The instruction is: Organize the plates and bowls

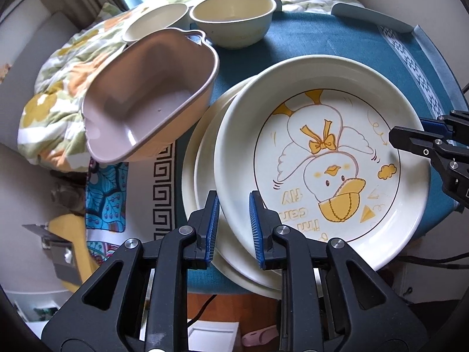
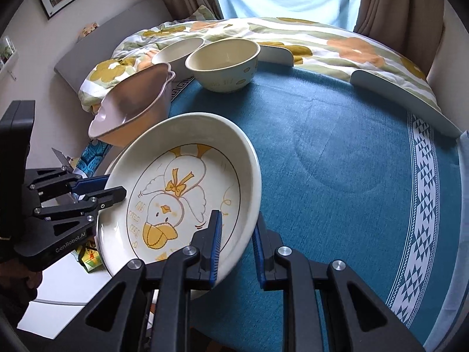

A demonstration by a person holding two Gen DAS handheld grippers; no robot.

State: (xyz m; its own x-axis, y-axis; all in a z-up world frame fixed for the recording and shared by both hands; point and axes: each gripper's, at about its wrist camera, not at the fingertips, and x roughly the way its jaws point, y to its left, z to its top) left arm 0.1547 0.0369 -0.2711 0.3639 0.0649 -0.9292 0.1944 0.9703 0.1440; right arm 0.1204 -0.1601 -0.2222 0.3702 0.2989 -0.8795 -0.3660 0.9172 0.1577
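Observation:
A cream plate with a yellow duck drawing [image 1: 322, 158] [image 2: 187, 202] is held tilted above a stack of plain cream plates [image 1: 202, 182] on the blue tablecloth. My left gripper [image 1: 234, 223] straddles the duck plate's near rim, its jaws on either side of it. My right gripper [image 2: 236, 243] straddles the opposite rim the same way; it shows at the right edge of the left wrist view [image 1: 416, 143]. A pink heart-shaped bowl [image 1: 152, 94] [image 2: 134, 108] sits to the left. Two cream bowls [image 1: 234, 20] [image 1: 156, 20] stand behind it.
The blue tablecloth [image 2: 337, 152] covers the round table, with a patterned white border [image 2: 425, 205] at the right. A flowered quilt [image 2: 293, 38] lies beyond the table's far edge. Curtains and a window are behind it.

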